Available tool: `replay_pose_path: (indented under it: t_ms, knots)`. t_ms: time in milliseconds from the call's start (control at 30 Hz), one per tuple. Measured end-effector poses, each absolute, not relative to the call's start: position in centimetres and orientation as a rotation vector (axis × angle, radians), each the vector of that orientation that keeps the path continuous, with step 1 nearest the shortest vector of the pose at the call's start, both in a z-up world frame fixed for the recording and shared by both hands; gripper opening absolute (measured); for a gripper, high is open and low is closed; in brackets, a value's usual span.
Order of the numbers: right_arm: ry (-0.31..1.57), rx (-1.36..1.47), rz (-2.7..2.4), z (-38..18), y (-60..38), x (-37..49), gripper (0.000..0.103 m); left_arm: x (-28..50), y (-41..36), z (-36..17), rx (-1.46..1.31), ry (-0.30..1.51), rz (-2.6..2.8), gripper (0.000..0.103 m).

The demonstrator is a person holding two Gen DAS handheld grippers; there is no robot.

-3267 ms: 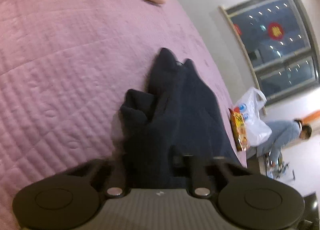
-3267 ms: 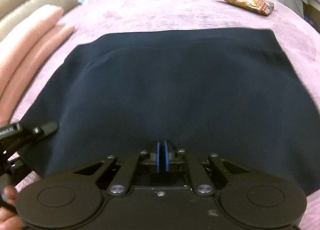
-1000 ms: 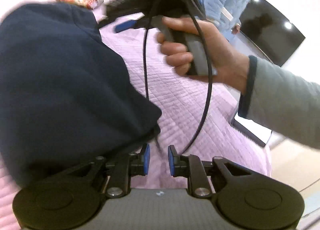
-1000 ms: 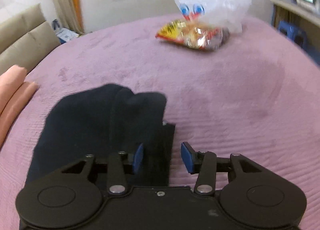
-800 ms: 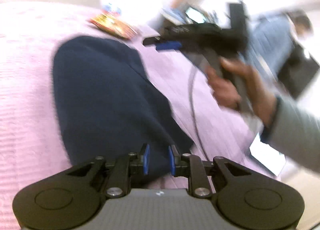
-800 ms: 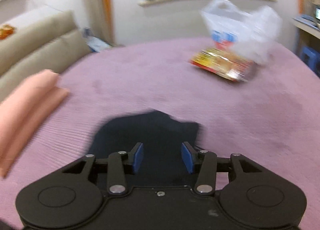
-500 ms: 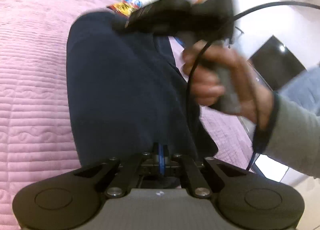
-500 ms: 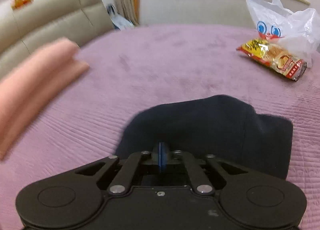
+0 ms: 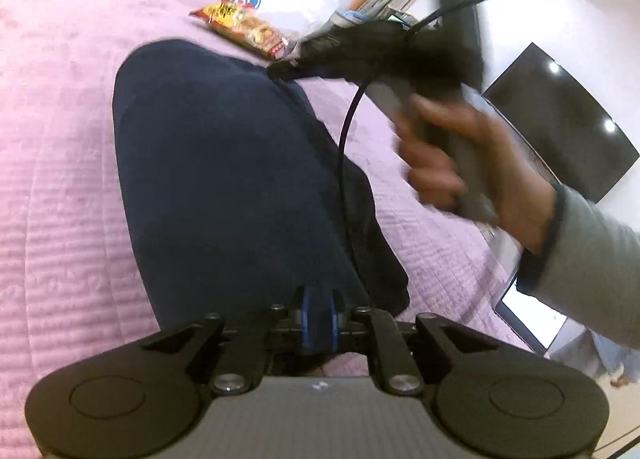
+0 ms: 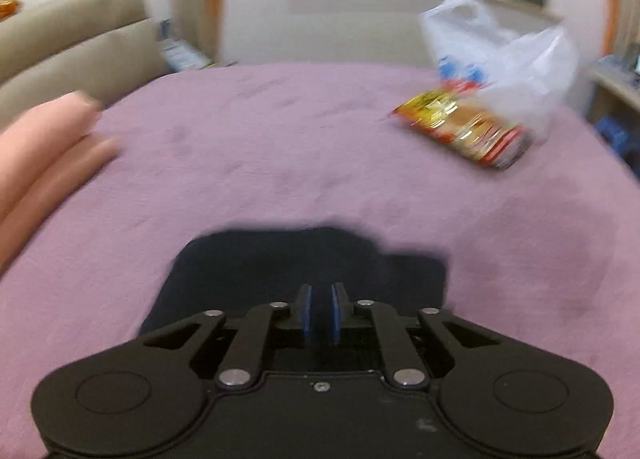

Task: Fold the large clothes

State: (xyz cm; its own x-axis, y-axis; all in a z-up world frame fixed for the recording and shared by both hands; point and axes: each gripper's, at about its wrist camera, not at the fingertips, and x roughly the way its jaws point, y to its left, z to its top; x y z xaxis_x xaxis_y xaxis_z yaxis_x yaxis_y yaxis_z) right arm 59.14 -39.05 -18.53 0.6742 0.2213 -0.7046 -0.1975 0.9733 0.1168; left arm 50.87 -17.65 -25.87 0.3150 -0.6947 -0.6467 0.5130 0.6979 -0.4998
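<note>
A dark navy garment (image 9: 224,179) lies folded into a long strip on the pink quilted bed (image 9: 52,199). My left gripper (image 9: 319,313) is shut on the garment's near end, cloth pinched between its blue pads. My right gripper (image 10: 320,311) is shut on the garment (image 10: 296,267) at the other end, dark cloth between its pads. In the left wrist view the right gripper (image 9: 292,69) shows blurred at the garment's far end, held by a hand (image 9: 460,163).
A snack packet (image 10: 464,131) and a white plastic bag (image 10: 500,51) lie on the far side of the bed. Pink pillows (image 10: 44,147) and a beige headboard (image 10: 80,55) are at the left. A dark TV screen (image 9: 560,119) hangs on the wall at the right.
Both grippers were open about a second ago and have closed on the garment's ends. The right gripper has moved towards the garment's far end.
</note>
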Motion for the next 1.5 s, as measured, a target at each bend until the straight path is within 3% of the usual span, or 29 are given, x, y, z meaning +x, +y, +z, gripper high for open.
replay_pose_path:
  t_ms: [67, 233, 333, 467, 533, 600, 667, 733, 767, 800, 867, 1033, 1333, 1400, 1467, 1500]
  knots:
    - [0.862, -0.029, 0.187, -21.0, -39.3, 57.1, 0.000, 51.0, -17.6, -26.4, -0.237, 0.982, -0.794, 0.009]
    - [0.912, 0.099, 0.076, -20.7, -42.1, 53.5, 0.000, 51.2, -17.7, -26.4, -0.237, 0.998, -0.788, 0.006]
    - [0.863, 0.179, 0.143, -18.6, -42.9, 51.2, 0.010, 51.2, -17.5, -24.8, -0.263, 0.970, -0.793, 0.014]
    - [0.976, 0.102, 0.142, -20.9, -41.9, 49.4, 0.010, 51.7, -16.6, -23.8, -0.324, 0.906, -0.733, 0.019]
    - [1.115, 0.091, 0.104, -23.9, -42.6, 49.3, 0.008, 52.3, -16.4, -25.3, -0.323, 0.961, -0.653, 0.009]
    - [1.104, 0.205, 0.115, -23.7, -44.4, 48.6, 0.009, 52.6, -15.7, -25.9, -0.415, 0.991, -0.656, 0.009]
    - [1.067, 0.257, 0.124, -22.5, -45.8, 48.1, 0.026, 52.3, -15.1, -25.2, -0.435, 0.982, -0.661, 0.015]
    - [1.014, 0.259, 0.102, -21.4, -46.8, 47.8, 0.070, 52.3, -14.5, -24.1, -0.433, 0.973, -0.642, 0.023]
    - [0.985, 0.266, 0.098, -20.8, -47.2, 47.9, 0.075, 52.4, -14.3, -23.5, -0.438, 0.970, -0.629, 0.032]
    - [0.962, 0.275, 0.098, -20.4, -47.6, 48.1, 0.075, 52.5, -14.1, -22.9, -0.434, 0.959, -0.610, 0.036]
    - [0.937, 0.281, 0.100, -19.7, -48.1, 49.0, 0.075, 52.7, -14.0, -21.5, -0.379, 0.924, -0.550, 0.055]
    - [0.889, 0.287, 0.111, -19.2, -48.0, 51.3, 0.076, 53.9, -16.1, -19.6, -0.167, 0.911, -0.451, 0.059]
    - [0.898, 0.318, 0.143, -20.3, -46.1, 52.8, 0.078, 57.2, -19.5, -20.3, -0.063, 0.957, -0.464, 0.060]
    - [0.900, 0.304, 0.135, -21.0, -45.8, 53.1, 0.080, 58.2, -19.7, -21.3, -0.074, 0.973, -0.468, 0.067]
    - [0.940, 0.282, 0.112, -22.1, -45.6, 53.9, 0.082, 58.8, -19.5, -21.9, -0.091, 0.977, -0.459, 0.080]
    - [0.961, 0.296, 0.117, -22.9, -45.8, 54.3, 0.083, 59.3, -19.6, -22.2, -0.083, 0.986, -0.446, 0.081]
